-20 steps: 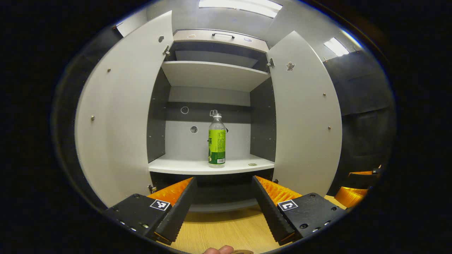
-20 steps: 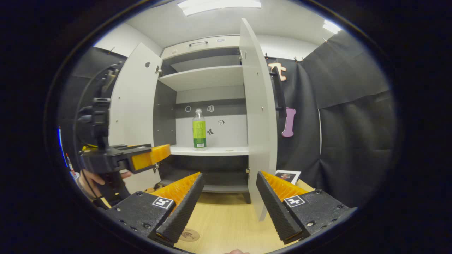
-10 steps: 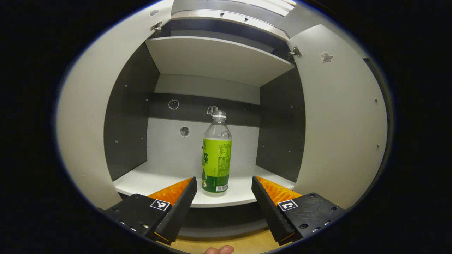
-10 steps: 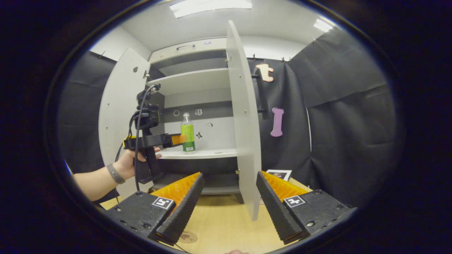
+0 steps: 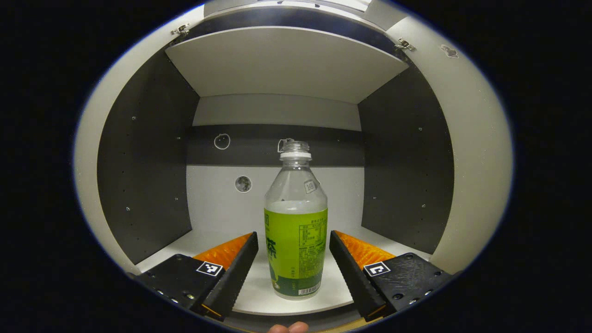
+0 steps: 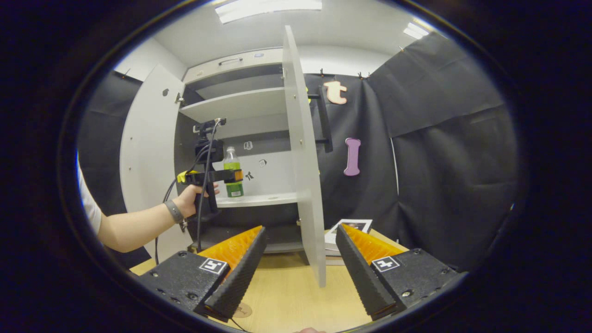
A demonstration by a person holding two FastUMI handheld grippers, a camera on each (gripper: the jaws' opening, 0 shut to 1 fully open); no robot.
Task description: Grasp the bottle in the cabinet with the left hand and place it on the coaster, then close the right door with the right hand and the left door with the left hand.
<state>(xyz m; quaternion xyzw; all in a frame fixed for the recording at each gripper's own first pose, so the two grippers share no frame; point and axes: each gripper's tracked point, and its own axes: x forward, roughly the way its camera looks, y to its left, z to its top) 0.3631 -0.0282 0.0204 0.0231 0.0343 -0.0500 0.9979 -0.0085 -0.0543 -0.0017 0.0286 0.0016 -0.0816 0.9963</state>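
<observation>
The bottle (image 5: pixel 296 231) is standing upright on the cabinet shelf (image 5: pixel 222 217), its long axis vertical, sitting straight ahead between the spread fingers of the left gripper (image 5: pixel 292 259), which are flanking its label without yet pressing on it. The right gripper (image 6: pixel 299 259) is waiting wide open over the table (image 6: pixel 286 300), facing the edge of the open right door (image 6: pixel 300 152), well apart from the bottle.

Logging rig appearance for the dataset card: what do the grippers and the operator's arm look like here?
Left gripper and right gripper: two wedge-shaped fingers with ribbed inner faces on black screwed blocks, each bearing a square black-and-white marker tag. In the right gripper view, the left unit has a pistol handle, a top-mounted camera and a black cable. The operator wears a grey wristband and a white short sleeve.
</observation>
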